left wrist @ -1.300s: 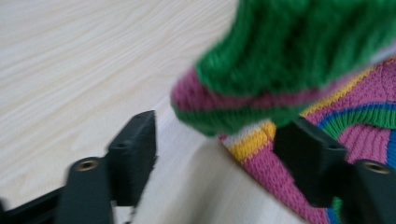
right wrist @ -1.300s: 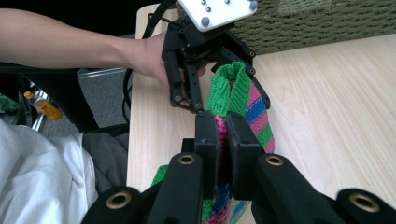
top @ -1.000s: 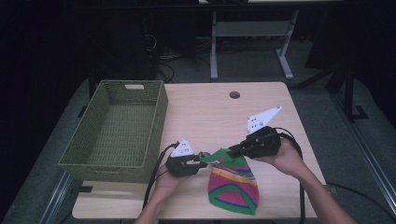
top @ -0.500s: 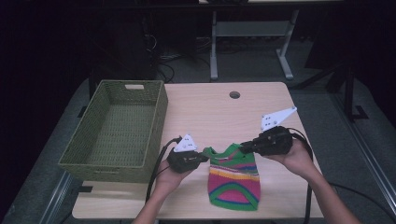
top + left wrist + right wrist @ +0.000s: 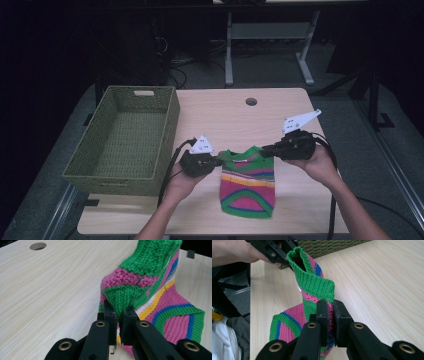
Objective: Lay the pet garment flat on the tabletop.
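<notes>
At lower centre of the high view, a striped knitted garment (image 5: 248, 181) is held stretched between the left gripper (image 5: 218, 161) and right gripper (image 5: 265, 150), each clamped on an upper corner, its hem resting on the table (image 5: 220, 115)

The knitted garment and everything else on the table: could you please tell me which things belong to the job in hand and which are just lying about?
In the job:
- striped knitted garment
- left gripper, shut on its left top corner
- right gripper, shut on its right top corner

Lying about:
- green woven basket, empty, at the table's left
- table with its round hole
</notes>
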`<state>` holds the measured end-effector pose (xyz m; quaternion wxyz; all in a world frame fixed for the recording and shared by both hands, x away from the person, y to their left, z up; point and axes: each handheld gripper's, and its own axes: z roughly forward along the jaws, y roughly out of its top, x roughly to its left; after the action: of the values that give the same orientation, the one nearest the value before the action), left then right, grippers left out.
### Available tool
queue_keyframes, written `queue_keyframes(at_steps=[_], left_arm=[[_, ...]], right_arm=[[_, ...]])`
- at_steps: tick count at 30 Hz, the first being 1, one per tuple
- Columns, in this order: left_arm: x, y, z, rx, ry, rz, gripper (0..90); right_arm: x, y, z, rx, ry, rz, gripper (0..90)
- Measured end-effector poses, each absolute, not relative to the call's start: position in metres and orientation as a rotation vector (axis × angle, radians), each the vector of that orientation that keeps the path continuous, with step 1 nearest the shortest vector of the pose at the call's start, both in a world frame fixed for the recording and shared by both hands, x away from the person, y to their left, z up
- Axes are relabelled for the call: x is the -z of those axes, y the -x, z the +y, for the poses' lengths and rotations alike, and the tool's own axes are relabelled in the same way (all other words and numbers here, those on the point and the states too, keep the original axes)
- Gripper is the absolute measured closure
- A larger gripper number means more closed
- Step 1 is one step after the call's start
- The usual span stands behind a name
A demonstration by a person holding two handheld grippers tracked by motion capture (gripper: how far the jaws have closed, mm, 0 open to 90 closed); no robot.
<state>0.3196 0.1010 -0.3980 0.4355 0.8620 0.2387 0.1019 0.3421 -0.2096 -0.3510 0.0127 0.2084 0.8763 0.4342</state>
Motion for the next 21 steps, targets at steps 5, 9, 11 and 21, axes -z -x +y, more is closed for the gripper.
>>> queue_keyframes(at_steps=[5, 9, 11, 21], left_arm=[[0.397, -0.325, 0.101, -0.270, -2.162, 0.605, 85.7], [0.400, -0.332, 0.102, -0.265, -2.138, 0.653, 85.7], [0.402, -0.336, 0.102, -0.259, -2.134, 0.676, 85.7], [0.407, -0.346, 0.104, -0.279, -2.121, 0.740, 85.6]], right_arm=[[0.356, -0.353, -0.210, -1.349, -0.677, 2.733, 84.0], [0.358, -0.361, -0.208, -1.366, -0.681, 2.734, 84.0], [0.358, -0.367, -0.206, -1.352, -0.692, 2.742, 84.0], [0.360, -0.388, -0.201, -1.336, -0.713, 2.750, 83.9]])
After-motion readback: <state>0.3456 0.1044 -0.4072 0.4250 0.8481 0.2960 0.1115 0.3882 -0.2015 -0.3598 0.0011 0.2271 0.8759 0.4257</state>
